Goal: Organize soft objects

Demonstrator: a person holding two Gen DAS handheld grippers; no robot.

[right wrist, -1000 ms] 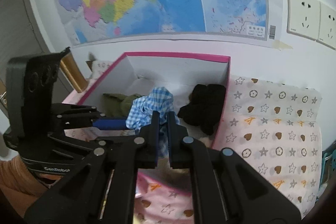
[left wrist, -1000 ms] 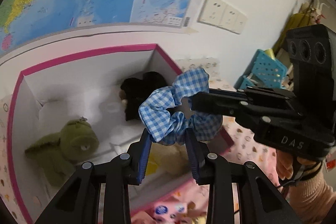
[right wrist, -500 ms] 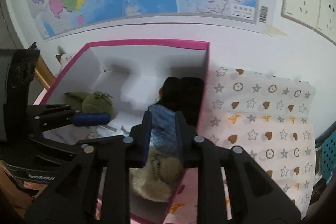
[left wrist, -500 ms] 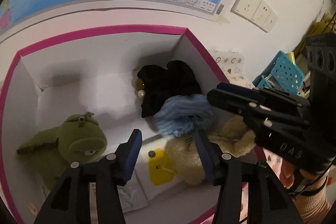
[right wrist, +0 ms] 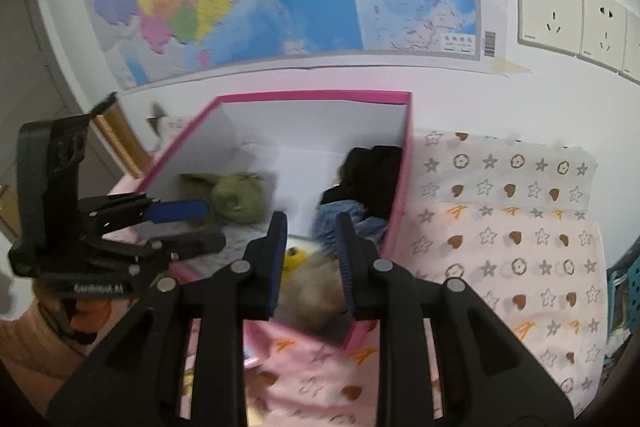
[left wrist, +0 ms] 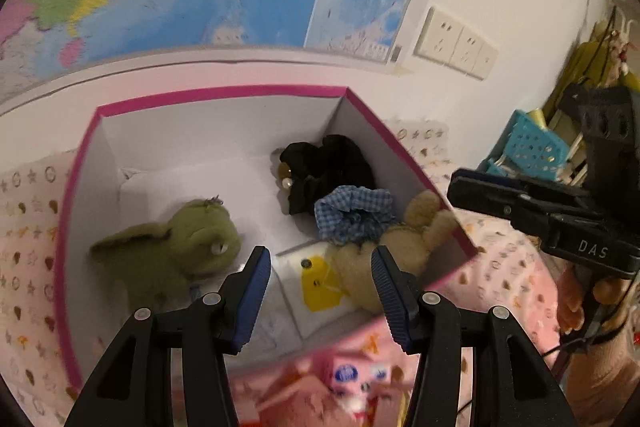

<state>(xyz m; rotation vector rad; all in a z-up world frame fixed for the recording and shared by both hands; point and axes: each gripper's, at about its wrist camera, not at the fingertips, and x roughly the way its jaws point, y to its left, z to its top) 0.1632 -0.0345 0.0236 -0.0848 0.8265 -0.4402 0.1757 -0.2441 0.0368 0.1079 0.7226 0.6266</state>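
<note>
The blue gingham scrunchie [left wrist: 352, 213] lies inside the pink-rimmed box [left wrist: 224, 95], against its right wall between the black scrunchie [left wrist: 328, 167] and the tan plush [left wrist: 392, 251], just ahead and right of the left tool [left wrist: 320, 291]. Both that and the right tool [right wrist: 311, 259] are released and empty. Readable lettering: "DAS" on the right tool's body; the left's looks like "GenRobot", blurred.
</note>
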